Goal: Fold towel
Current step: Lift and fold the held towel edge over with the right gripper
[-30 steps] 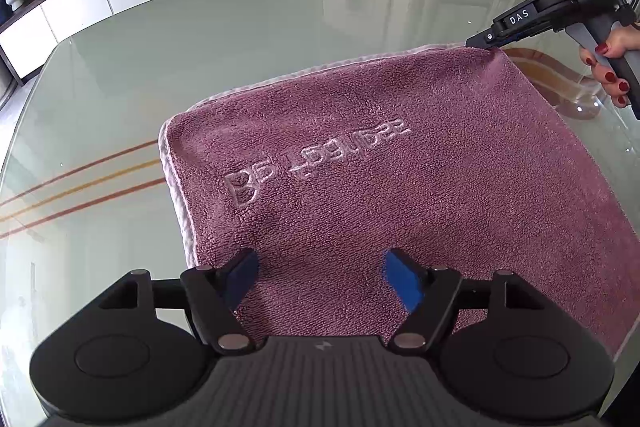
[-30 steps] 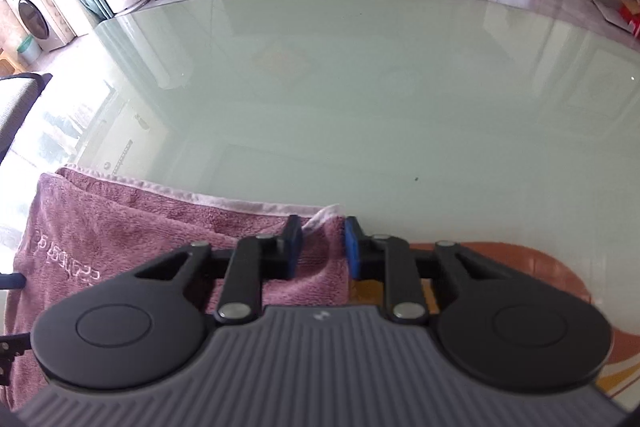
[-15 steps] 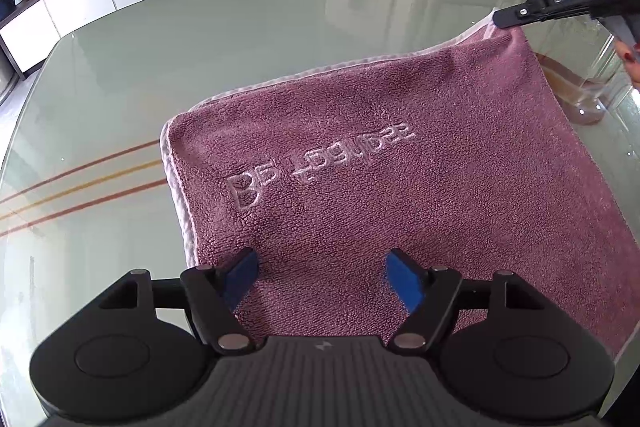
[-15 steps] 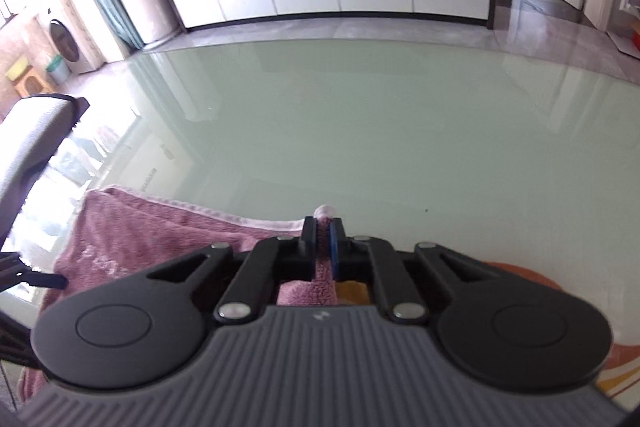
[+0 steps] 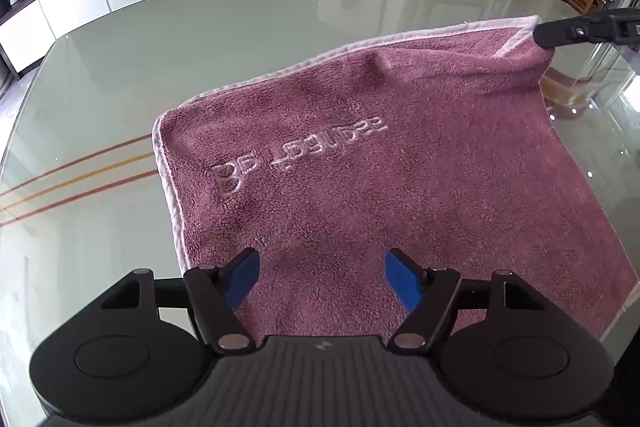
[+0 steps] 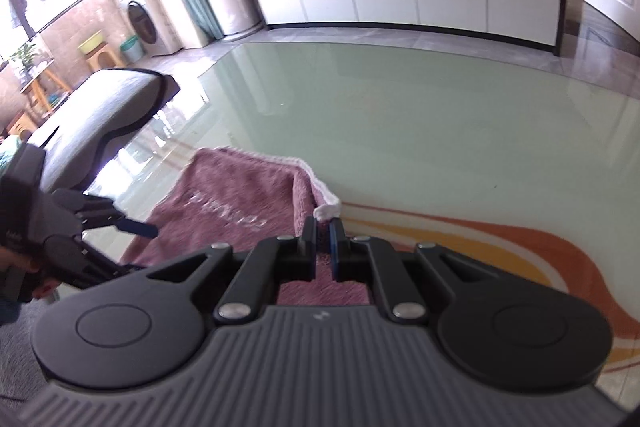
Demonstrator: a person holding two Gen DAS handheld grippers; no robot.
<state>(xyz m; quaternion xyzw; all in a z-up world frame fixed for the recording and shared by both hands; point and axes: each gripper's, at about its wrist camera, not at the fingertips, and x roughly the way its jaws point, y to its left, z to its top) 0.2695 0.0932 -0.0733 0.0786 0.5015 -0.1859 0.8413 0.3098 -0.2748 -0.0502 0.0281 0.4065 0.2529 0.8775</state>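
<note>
Towel [image 5: 380,163] lying mostly flat, unfolded; right gripper [image 6: 323,231] pinching far right corner, lifting; left gripper [image 5: 318,277] hovering wide, empty.

One towel [image 5: 400,179], two hand-held grippers: left hand-held gripper [image 5: 320,279], right hand-held gripper [image 6: 323,241], one table [image 5: 200,39]

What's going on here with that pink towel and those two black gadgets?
A person is folding a mauve towel on a glass table, using a handheld gripper in each hand. The right gripper has just closed its jaws on the towel's far corner, so that corner is raised off the glass while the rest lies flat. The left gripper hovers over the near edge with its jaws wide open, gripping nothing. The fold itself is not yet made.
</note>
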